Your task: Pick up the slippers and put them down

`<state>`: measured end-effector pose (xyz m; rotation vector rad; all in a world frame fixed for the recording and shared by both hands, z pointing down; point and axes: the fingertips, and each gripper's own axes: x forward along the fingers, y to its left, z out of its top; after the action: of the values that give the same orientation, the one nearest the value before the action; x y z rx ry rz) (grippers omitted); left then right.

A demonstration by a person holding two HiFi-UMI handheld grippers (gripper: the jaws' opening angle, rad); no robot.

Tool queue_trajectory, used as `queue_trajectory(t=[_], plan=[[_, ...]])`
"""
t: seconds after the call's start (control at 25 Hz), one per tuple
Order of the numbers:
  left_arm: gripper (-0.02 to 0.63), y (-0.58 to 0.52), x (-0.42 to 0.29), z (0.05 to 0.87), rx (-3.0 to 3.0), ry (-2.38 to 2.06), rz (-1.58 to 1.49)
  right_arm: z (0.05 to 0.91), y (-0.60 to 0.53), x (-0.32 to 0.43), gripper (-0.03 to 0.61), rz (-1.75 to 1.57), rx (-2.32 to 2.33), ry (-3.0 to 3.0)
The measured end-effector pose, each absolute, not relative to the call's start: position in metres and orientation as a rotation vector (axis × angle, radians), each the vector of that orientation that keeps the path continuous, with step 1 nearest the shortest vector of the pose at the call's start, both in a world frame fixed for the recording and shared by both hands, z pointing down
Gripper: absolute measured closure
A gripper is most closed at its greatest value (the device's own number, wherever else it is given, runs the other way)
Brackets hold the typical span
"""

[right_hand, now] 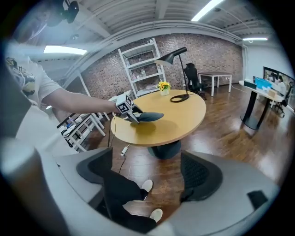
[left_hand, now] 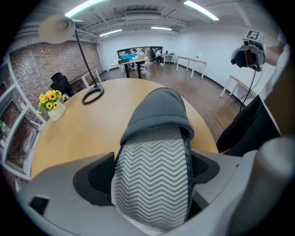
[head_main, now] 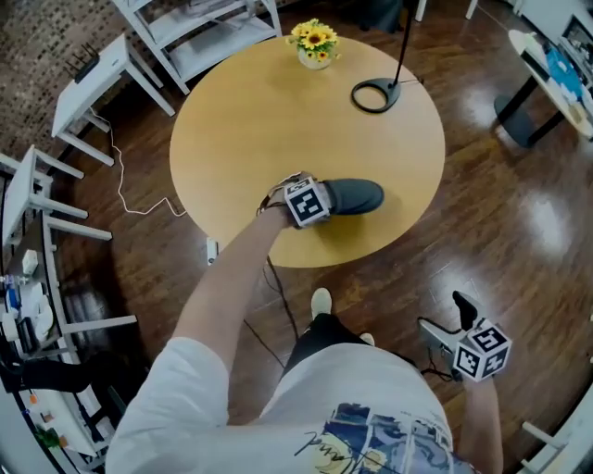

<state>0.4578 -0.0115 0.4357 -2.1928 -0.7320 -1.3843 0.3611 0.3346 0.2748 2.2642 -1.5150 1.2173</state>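
Nearest you, your right gripper [head_main: 447,321] hangs low at your right side over the dark wooden floor [head_main: 519,231]. Its jaws stand apart with nothing between them. Further out, your left gripper [left_hand: 152,177] is clamped on the heel end of the dark grey fabric slipper with a pale zigzag footbed [left_hand: 156,115], one jaw pressing each side. The slipper lies over the near part of the round light-wood table [head_main: 250,120], toe pointing away from your hand. Whether its toe touches the table is hard to tell. From your head view the marker cube covers the heel and the jaws, and in the left gripper view the heel runs off the bottom edge. Beyond it sits the black ring-shaped base of a lamp [head_main: 375,95], whose stem is cut off by the top edge. At the far rim stands a small white pot [head_main: 315,59] holding yellow sunflowers [head_main: 313,37]. Past the table, white shelving [head_main: 199,28] is only partly in view.
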Motion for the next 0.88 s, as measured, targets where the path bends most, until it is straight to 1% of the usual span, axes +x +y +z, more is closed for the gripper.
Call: queue_trajectory(t=[0.2, 0.48, 0.68, 0.88], plan=[[0.147, -0.012, 0.404, 0.397, -2.3, -0.551, -1.401, 0.267, 0.363, 0.353, 0.115, 1.153, 2.216, -1.616], [0.149, -0.026, 0.279, 0.346, -2.47, -0.157, -1.43, 0.268, 0.399, 0.32, 0.115, 1.068, 2.052, -1.794], [0.149, -0.021, 0.162, 0.347, -2.554, 0.098, -1.496, 0.296, 0.398, 0.288, 0.115, 1.041, 1.873, -1.926], [0.149, -0.004, 0.036, 0.366, -2.606, 0.262, -1.614, 0.302, 0.372, 0.233, 0.117, 1.006, 1.701, -2.04]])
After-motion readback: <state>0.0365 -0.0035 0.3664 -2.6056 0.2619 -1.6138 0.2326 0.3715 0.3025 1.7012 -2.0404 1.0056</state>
